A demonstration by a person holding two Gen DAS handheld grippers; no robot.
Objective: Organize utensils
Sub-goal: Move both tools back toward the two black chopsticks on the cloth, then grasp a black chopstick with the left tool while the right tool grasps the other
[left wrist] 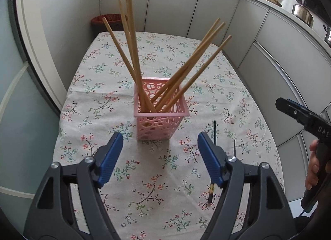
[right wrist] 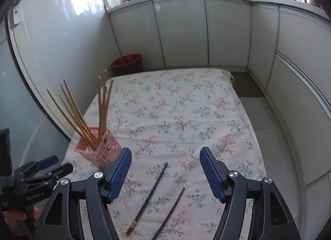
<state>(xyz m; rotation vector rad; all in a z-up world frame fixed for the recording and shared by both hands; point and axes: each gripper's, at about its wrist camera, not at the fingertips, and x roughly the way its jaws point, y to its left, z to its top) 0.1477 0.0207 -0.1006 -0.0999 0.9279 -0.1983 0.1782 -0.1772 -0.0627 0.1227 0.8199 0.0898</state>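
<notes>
While both tools, left tool (left wrist: 160,157) and right tool (right wrist: 165,169), gape wide and empty, two dark chopsticks (right wrist: 149,196) lie near the surface's (right wrist: 186,99) near edge. Collecting them seems to be the step in hand. Next, the right tool must pinch one and carry it to the pink basket (right wrist: 101,149) of wooden chopsticks (right wrist: 78,116).

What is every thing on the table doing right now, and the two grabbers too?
Pink basket: upright on the floral tablecloth.
Wooden chopsticks: standing in the basket, leaning apart in two bunches.
Black chopsticks: two, lying flat on the cloth, not in the basket.
Left gripper: open, empty.
Right gripper: open, empty, above the black chopsticks.
</notes>
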